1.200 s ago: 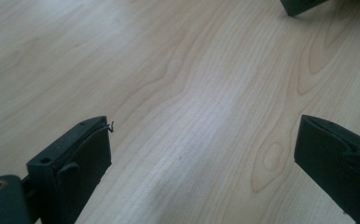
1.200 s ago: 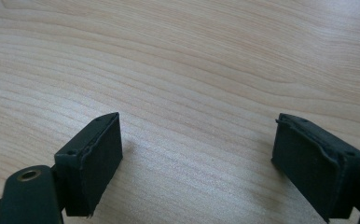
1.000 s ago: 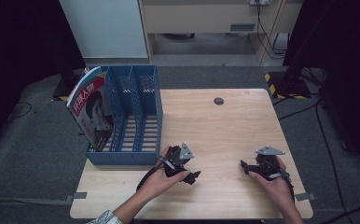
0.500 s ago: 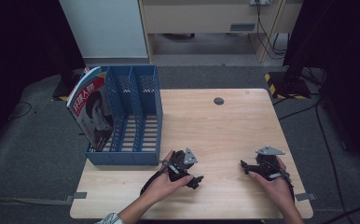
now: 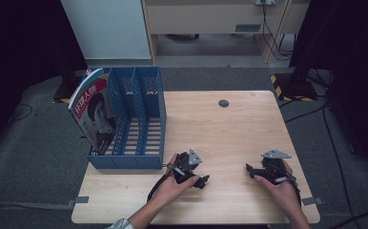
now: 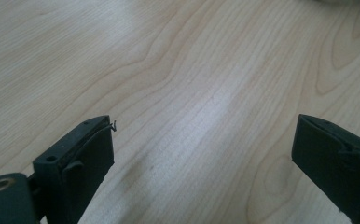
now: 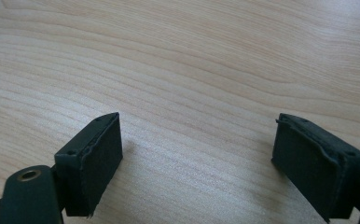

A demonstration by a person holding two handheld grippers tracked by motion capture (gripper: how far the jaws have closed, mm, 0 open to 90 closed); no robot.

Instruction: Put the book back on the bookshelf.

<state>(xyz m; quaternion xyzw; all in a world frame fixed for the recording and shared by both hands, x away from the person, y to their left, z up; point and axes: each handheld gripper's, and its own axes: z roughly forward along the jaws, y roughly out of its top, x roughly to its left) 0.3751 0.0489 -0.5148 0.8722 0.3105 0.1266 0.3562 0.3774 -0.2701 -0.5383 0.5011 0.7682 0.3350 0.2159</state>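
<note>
Resting on the desk point(image 5: 230, 129) beside the blue file rack point(image 5: 134, 119), left gripper point(image 5: 202, 182) and right gripper point(image 5: 250, 170), fingers spread wide, gripping nothing (magazine point(image 5: 94, 112) title unreadable).

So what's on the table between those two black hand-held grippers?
Nothing: in the high view, only bare light wooden tabletop lies between the left gripper and the right gripper. Each gripper's own view shows bare wood between open jaws.
</note>
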